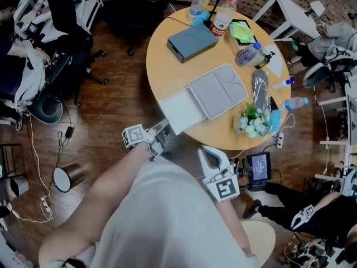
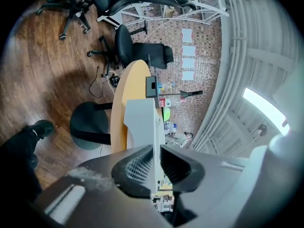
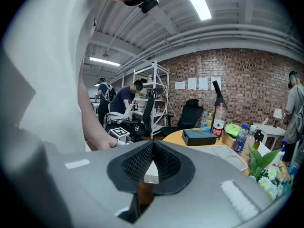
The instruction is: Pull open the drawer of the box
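Nearest of all is the person's white shirt. Just to its right the right gripper hangs below the near edge of the round light wooden table. In the right gripper view its ribbed black pads are closed tip to tip with nothing held between them. On the dark wooden floor at the near left stands a round white-rimmed bin.

A little farther and to the left, the left gripper reaches the near-left end of the white pulled-out drawer. In the left gripper view the jaws are clamped on the drawer's thin white front wall, one ribbed pad on each side of it.

The drawer sticks well out of the flat light grey rectangular box, past the table's near-left rim and over the floor. The box itself lies on the near part of the tabletop. Just right of it and at the near-right rim sits a bunch of white and green flowers.

Farther back on the table lie a dark grey-blue lidded case and a lime-green packet. At the far rim stands a clear plastic bottle with a red label. Black office chairs stand at the far left.
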### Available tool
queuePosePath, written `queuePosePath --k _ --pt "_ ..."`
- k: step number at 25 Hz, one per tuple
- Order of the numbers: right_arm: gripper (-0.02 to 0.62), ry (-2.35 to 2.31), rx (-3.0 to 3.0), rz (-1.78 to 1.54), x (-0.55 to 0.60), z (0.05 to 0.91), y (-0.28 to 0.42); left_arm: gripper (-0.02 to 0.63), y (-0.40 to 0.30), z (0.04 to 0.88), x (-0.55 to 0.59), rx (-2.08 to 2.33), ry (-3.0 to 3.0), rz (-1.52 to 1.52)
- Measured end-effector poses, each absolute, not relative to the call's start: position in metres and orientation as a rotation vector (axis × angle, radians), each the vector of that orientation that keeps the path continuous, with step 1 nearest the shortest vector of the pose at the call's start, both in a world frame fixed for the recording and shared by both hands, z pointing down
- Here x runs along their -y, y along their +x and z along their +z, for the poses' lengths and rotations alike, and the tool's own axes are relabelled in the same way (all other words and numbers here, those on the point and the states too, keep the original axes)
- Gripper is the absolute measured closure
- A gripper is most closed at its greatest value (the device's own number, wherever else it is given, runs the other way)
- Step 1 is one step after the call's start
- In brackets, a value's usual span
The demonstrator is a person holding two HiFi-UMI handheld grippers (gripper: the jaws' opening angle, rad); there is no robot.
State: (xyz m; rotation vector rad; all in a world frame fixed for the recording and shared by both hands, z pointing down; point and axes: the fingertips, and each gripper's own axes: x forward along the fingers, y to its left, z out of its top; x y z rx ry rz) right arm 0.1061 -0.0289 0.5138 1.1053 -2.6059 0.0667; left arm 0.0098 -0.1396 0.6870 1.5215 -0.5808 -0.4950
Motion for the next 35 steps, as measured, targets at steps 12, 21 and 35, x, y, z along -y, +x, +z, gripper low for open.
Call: queuePosePath --k 12,21,35 --pt "0.600 1.174 2.662 0.078 0.018 0.515 0.117 0.603 -0.002 0.678 0.128 0.700 1.649 -0.378" --pt "0.598 1.086 2.647 0.086 0.004 0.545 0.095 0.603 -0.031 0.640 0.095 0.816 2.013 -0.120" --pt "0.595 1.034 2.665 0.168 -0.013 0.546 0.039 0.603 -0.041 0.568 0.044 0.774 2.504 0.200"
